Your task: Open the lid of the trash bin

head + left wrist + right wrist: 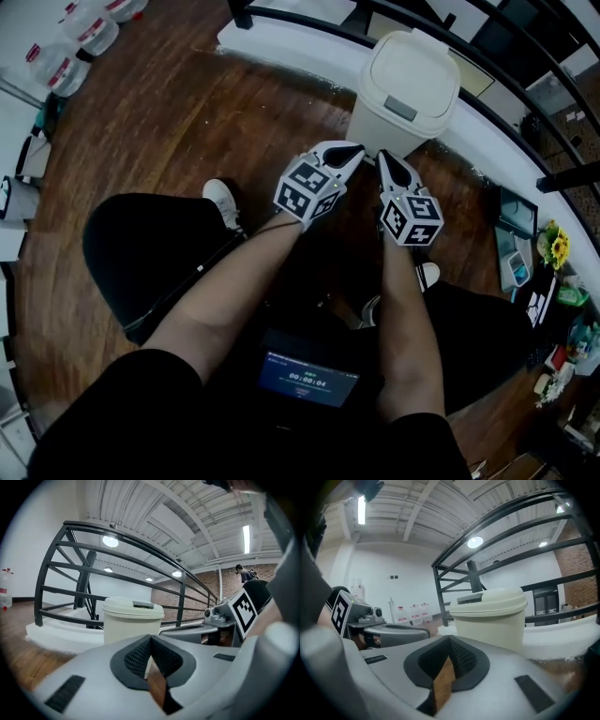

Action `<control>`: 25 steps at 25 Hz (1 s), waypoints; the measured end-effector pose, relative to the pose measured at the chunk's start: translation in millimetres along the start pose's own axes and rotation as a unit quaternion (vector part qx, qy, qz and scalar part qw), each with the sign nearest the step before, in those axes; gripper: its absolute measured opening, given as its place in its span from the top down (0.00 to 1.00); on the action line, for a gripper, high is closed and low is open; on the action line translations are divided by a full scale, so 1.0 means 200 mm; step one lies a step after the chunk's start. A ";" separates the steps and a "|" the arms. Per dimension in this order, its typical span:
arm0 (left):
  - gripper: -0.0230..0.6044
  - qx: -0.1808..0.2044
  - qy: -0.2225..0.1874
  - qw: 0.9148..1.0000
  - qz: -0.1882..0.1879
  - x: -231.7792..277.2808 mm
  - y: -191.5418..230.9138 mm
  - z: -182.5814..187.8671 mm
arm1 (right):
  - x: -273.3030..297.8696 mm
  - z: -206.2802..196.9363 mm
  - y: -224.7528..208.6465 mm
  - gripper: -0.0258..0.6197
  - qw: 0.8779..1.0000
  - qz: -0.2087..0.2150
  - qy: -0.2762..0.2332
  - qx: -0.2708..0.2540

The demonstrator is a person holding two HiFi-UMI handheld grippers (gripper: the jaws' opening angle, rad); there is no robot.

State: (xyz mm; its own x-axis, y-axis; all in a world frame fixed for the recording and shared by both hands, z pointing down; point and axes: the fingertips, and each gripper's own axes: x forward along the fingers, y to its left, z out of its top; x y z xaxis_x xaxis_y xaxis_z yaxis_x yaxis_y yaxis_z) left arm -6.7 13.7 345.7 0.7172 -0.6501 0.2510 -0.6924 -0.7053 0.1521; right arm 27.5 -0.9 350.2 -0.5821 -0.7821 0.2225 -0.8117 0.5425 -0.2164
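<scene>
The left gripper (150,639) has its jaws brought together, the dark ribbed pads meeting at the tip with nothing between them. The right gripper (449,642) stands the same way: jaws closed on each other, empty. In the head view the two are held side by side, close together, their tips angled in toward one another above the wooden floor (169,122).

Just ahead of both tips stands the cream trash bin (403,94), upright and not touched by either gripper. Its domed lid (412,66) sits flat on the rim, closed, so what is inside cannot be seen. A grey push panel (400,109) is set into the lid's edge on the side facing the grippers.

The bin's base rests against a low white ledge (281,42) that curves away behind it, and a black metal railing (473,577) rises from that ledge beyond the bin.

Far off to the left of the left gripper, several clear water bottles with red labels (89,33) lie grouped at the floor's edge. Behind the grippers, on the person's lap, sits a small lit screen (307,378).
</scene>
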 end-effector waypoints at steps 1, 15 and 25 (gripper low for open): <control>0.90 -0.002 0.005 1.000 0.002 0.03 0.04 -0.04 | 0.03 -0.03 -0.01 0.92 1.000 -0.001 0.004 0.000; 0.90 -0.051 0.009 0.998 0.022 0.44 0.37 -0.47 | 0.37 -0.43 -0.30 0.92 0.999 -0.031 0.020 0.021; 0.90 -0.043 0.099 0.994 -0.003 0.62 0.49 -0.78 | 0.59 -0.60 -0.42 0.92 0.996 -0.040 0.076 0.030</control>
State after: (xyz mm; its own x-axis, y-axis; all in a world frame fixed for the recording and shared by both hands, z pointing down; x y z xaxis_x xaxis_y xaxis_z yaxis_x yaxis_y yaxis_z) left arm 2.4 -92.7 541.6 0.6983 -0.5713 0.4312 -0.6979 -0.6773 0.2328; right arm 21.3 -100.7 509.4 -0.5199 -0.7641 0.3820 -0.8541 0.4574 -0.2474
